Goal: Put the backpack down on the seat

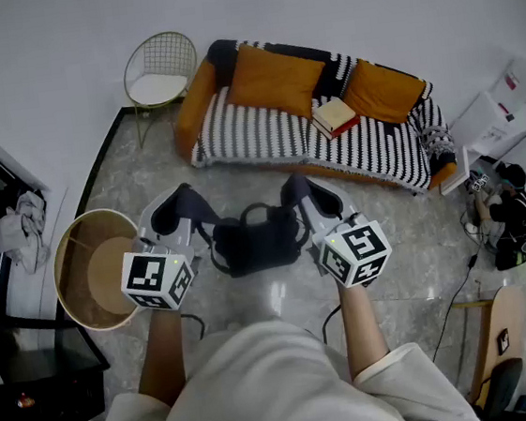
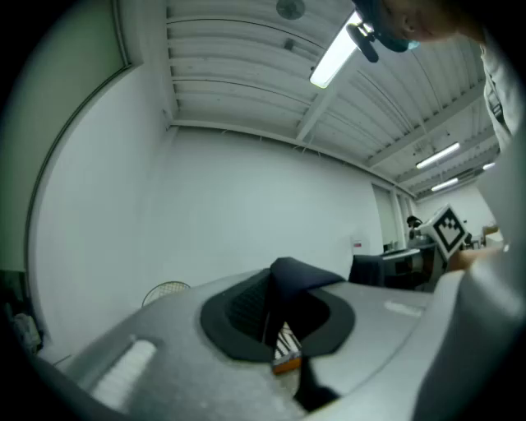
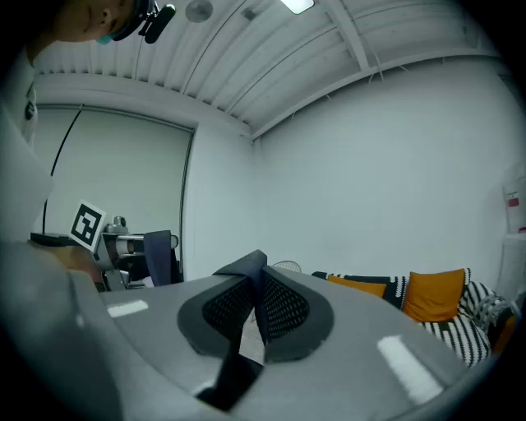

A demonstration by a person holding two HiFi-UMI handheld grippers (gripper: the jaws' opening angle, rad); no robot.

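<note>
In the head view a dark backpack [image 1: 257,240] hangs above the floor between my two grippers. My left gripper [image 1: 186,210] is shut on a dark strap [image 2: 289,278] of it, which stands pinched between the black pads [image 2: 238,308]. My right gripper [image 1: 300,194] is shut on the other strap [image 3: 249,271] in the same way. Ahead stands a sofa [image 1: 264,134] with a black-and-white striped cover and orange cushions [image 1: 273,79]. Its orange cushions [image 3: 436,294] also show at the right of the right gripper view. The backpack is well short of the sofa seat.
A book [image 1: 333,115] lies on the sofa seat. A gold wire chair [image 1: 160,68] with a white pad stands left of the sofa. A round wooden table [image 1: 92,269] is close on my left. Cables and equipment [image 1: 500,216] crowd the right side.
</note>
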